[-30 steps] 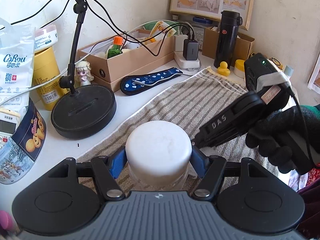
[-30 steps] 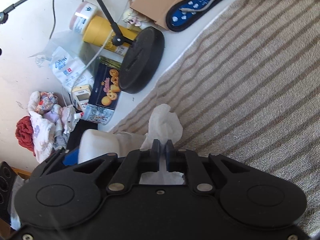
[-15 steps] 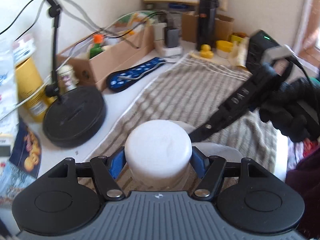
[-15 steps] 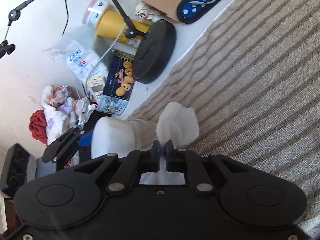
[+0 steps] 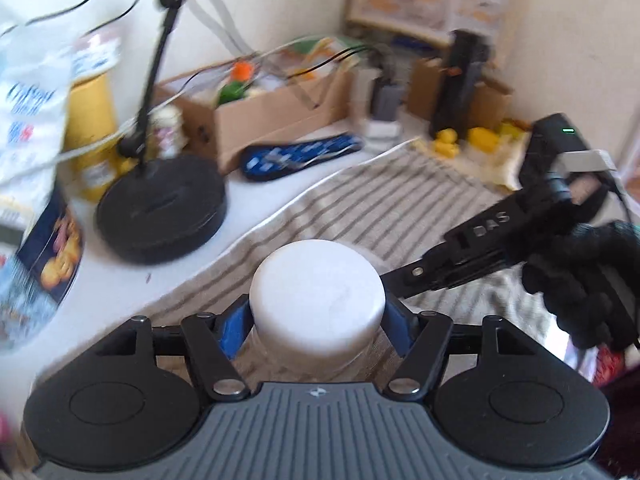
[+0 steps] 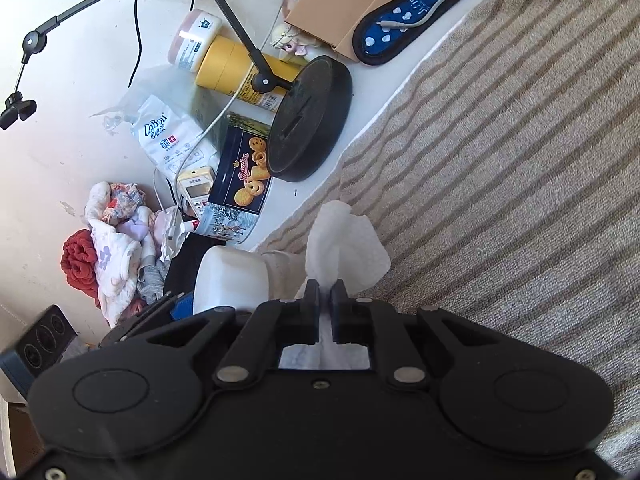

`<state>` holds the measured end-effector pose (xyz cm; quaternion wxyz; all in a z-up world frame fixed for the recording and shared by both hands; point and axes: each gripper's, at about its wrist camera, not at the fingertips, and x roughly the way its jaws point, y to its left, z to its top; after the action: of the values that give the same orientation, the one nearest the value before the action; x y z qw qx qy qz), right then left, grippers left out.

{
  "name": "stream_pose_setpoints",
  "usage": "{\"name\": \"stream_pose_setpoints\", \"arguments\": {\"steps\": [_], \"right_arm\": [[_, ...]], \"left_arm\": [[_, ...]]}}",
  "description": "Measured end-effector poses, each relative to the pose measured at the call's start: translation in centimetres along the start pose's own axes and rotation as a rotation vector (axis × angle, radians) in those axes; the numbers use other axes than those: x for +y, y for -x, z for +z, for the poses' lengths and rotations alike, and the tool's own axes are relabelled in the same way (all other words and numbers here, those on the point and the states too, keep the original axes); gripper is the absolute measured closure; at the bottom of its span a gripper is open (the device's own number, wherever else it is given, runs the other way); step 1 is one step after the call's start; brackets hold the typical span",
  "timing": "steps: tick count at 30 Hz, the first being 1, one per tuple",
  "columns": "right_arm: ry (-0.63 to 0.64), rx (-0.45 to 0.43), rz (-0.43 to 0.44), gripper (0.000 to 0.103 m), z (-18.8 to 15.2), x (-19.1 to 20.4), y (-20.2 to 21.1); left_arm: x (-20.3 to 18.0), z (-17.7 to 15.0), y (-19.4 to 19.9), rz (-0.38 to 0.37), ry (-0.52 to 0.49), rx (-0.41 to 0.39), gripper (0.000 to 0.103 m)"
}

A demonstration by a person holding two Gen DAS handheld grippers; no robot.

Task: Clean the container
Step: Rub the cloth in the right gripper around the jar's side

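Nearby, lamp base beside striped towel, left hand-held gripper closing on container, right hand-held gripper clamping tissue.

Container lid between the left fingers: white plastic, smooth, satin sheen; body below it clear glossy plastic. Finger pads blue, rubbery-looking, matt; linkage black matt plastic with bright metal pins.

Tissue pinched in the right fingers: white paper, soft, crumpled, matt.

Towel ahead of both fingers: woven cloth, coarse looped nap, beige with brown stripes.

Stand base beyond the fingers, to their left: black, smooth, dull finish.

Cookie tin beside it: printed, glossy.

Box at the far side: plain brown cardboard, matt.

Surface white, smooth.
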<state>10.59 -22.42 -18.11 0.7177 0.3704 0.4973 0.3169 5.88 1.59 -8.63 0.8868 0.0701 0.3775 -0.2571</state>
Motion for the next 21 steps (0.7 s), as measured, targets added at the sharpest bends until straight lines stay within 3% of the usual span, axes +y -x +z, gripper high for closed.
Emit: {"name": "stream_pose_setpoints", "arguments": {"steps": [2, 4, 11, 15, 21], "right_arm": [[0.0, -0.002, 0.006, 0.098, 0.1, 0.0, 0.1], [0.0, -0.001, 0.006, 0.098, 0.2, -0.1, 0.2], [0.02, -0.006, 0.01, 0.098, 0.2, 0.2, 0.8], [0.054, -0.014, 0.028, 0.098, 0.4, 1.2, 1.3], [0.129, -0.009, 0.069, 0.098, 0.7, 3.4, 1.4]], "left_arm": [[0.1, -0.2, -0.2, -0.054, -0.099, 0.006, 0.035], [0.0, -0.3, -0.8, -0.047, -0.154, 0.056, 0.036], [-1.1, 0.1, -0.4, 0.058, 0.003, 0.045, 0.033], [-2.2, -0.1, -0.8, 0.153, 0.015, 0.061, 0.035], [-1.9, -0.3, -0.5, 0.151, 0.03, 0.057, 0.037]]}}
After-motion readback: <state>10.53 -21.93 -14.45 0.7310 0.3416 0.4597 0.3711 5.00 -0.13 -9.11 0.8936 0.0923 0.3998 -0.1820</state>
